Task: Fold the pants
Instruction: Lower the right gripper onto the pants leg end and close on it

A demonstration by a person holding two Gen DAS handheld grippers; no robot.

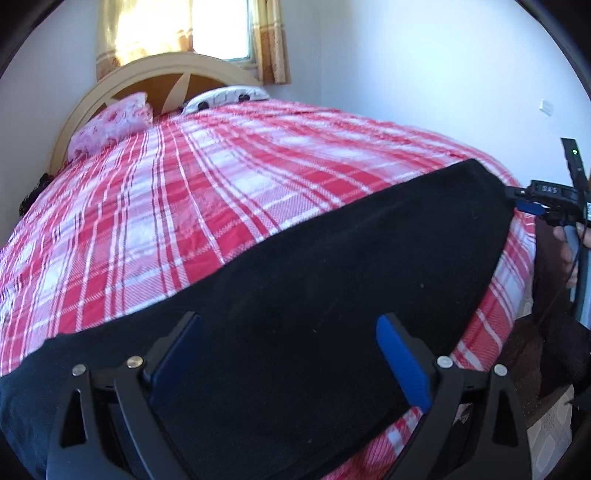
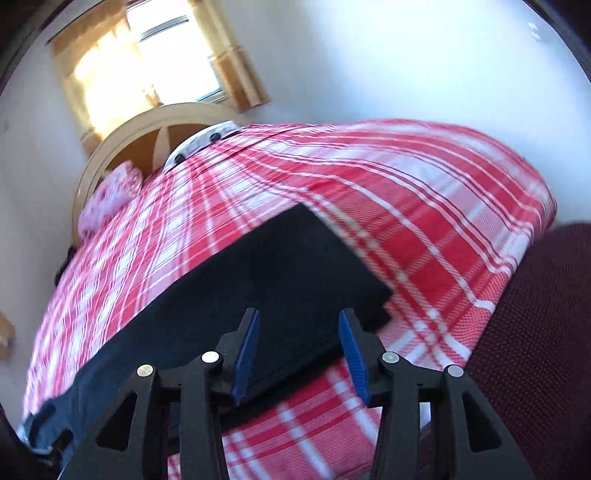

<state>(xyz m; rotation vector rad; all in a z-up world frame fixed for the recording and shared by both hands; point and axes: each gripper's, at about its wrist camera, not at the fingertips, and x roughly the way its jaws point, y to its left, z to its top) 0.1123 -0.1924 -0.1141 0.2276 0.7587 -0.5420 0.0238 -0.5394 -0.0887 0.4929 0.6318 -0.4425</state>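
Left tool (image 1: 290,354) hovering over black pants (image 1: 332,266), blue pads spread wide, gripping nothing. Right tool (image 2: 298,354) also gaping, narrower, poised above pants' (image 2: 273,280) end edge, holding nothing. Pants lying flat along near edge of bed (image 1: 207,192) on red plaid sheet. Pillows (image 1: 110,125) resting against arched headboard (image 1: 155,66); curtained window (image 1: 218,29) glowing behind.

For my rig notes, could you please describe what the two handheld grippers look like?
Both match: the left gripper and right gripper have black angular plastic frames with triangular cut-outs, silver round bolts at the joints, and flat blue pads lining the fingers. Seen from the left camera, the right one carries a small display and a thin black cable.
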